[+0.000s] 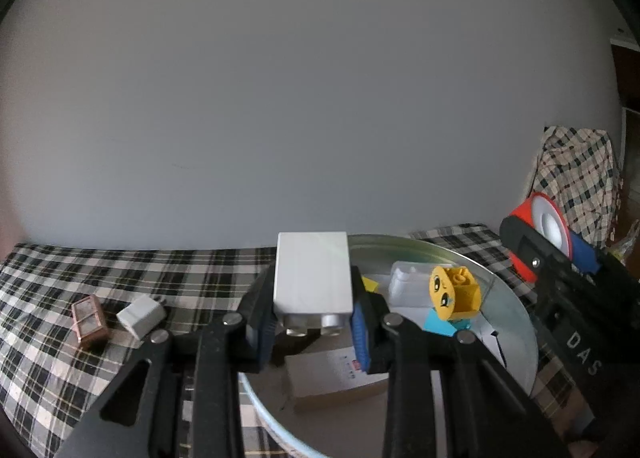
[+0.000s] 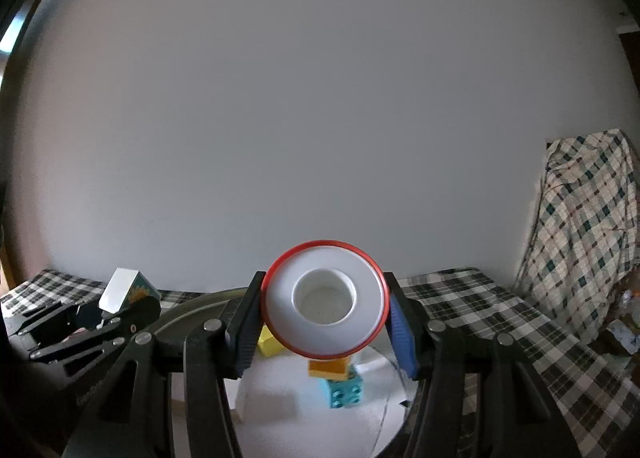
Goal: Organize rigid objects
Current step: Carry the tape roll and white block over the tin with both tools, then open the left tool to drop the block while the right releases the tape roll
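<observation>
Left gripper [image 1: 313,312] pinched a white toy brick [image 1: 313,278] between its jaws, studs facing the camera, held above the near rim of a round metal tin [image 1: 516,322]. Right gripper [image 2: 326,322] clamped a red-rimmed white tape roll [image 2: 326,300] edge to edge, raised over the same tin. Inside the tin lay a yellow face brick [image 1: 454,292] atop a turquoise brick [image 2: 344,390], beside a white box [image 1: 340,374]. Left on the plaid-covered counter [image 1: 60,338]: a white plug adapter [image 1: 141,316] next to a small brown block [image 1: 90,321].
</observation>
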`<state>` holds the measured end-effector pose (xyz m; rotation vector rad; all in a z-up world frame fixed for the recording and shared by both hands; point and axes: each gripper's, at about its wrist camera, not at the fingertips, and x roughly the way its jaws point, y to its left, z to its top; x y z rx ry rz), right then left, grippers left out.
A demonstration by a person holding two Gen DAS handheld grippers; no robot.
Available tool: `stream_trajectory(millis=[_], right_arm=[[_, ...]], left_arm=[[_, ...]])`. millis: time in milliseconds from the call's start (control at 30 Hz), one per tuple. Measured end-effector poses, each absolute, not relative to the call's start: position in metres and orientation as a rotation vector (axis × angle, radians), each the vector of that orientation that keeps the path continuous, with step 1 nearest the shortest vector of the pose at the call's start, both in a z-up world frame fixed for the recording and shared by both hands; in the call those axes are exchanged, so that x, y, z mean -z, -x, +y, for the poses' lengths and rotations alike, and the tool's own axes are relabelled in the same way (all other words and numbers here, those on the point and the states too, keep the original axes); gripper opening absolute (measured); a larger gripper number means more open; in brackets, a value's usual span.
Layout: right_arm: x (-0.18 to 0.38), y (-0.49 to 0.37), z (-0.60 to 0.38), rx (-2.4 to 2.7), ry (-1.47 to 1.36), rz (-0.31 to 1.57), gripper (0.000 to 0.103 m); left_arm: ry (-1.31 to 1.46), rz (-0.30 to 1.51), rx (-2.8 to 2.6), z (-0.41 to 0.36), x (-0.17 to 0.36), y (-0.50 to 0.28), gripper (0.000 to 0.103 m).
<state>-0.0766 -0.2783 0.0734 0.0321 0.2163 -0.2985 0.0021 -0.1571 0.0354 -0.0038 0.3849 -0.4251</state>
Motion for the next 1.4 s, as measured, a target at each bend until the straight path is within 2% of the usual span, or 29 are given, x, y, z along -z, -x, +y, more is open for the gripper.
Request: stream_trajectory(millis=[800,1100,1333,1400], right_arm=[[-0.068,0.032,-0.320,0.395,-0.022,0.288,0.057],[-0.070,0.024,-0.339,0.343,-0.126,0.377,0.058],[-0.051,0.003,-0.350,0.241,-0.238,0.571,0.058],[-0.046,0.001,-0.350,0.232,-0.251,0.598,0.058]], left_arm=[[-0.052,0.535,0.453,-0.210,-0.032,-0.030,0.030],[-0.114,0.622,0.448,-0.225,-0.037,-0.050,0.030],[-0.171,0.718,0.429,-0.233,-0.028,-0.066,0.030],[-0.191,0.726,0.418,-0.234,-0.027,-0.067,0.035]])
